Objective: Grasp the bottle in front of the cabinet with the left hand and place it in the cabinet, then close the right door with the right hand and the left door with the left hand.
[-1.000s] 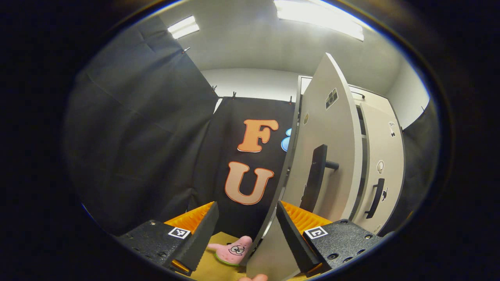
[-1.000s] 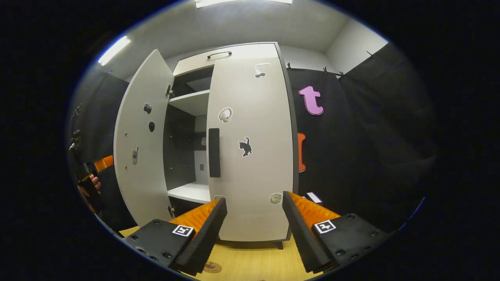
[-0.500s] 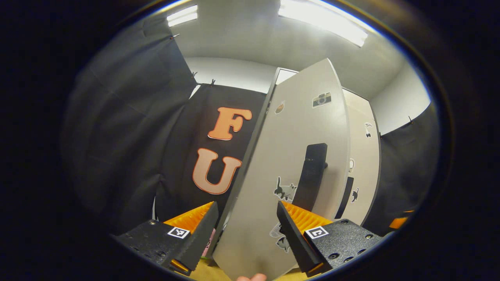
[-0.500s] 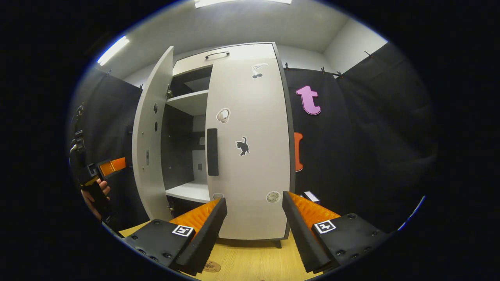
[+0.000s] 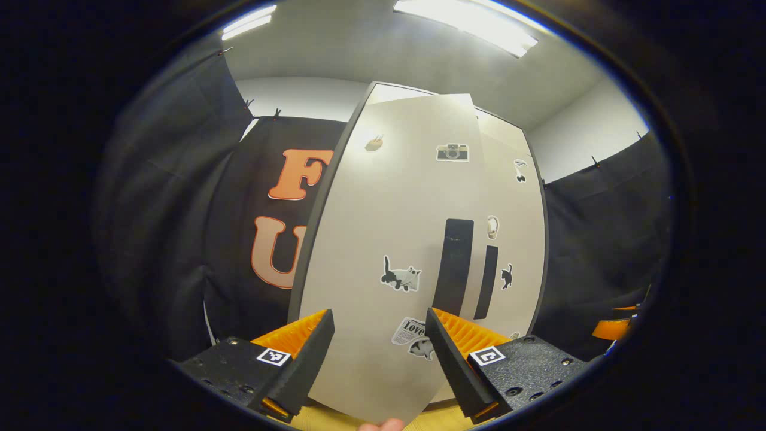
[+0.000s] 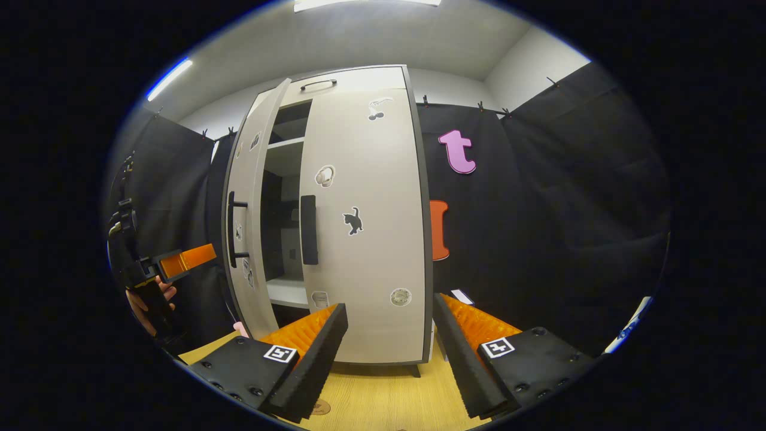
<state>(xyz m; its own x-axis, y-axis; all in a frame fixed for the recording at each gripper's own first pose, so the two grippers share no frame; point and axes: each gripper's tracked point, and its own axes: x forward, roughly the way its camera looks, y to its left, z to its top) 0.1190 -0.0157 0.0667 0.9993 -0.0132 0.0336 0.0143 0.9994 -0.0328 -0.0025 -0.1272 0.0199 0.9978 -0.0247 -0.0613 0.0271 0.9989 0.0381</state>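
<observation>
**Nearly shut: left door standing just ajar, right door flat against the cabinet**

Now the left gripper [image 5: 377, 359] is facing the outer face of the left door [image 5: 389, 239], its jaws spread wide and gripping nothing. The door's black handle [image 5: 453, 266] is showing just beside the right door's handle [image 5: 486, 281].

From the right gripper view, the left door [image 6: 242, 239] is standing a little open at an angle, a dark gap showing between it and the right door [image 6: 365, 227], which is lying closed on the cabinet [image 6: 353, 75]. A white shelf [image 6: 287, 291] is showing through the gap; the bottle cannot be made out inside. The right gripper [image 6: 386, 359] is hanging over the wooden counter [image 6: 383, 401] with its jaws spread and empty. Far to the left, a hand [image 6: 146, 299] is holding the left gripper [image 6: 179, 261].
</observation>
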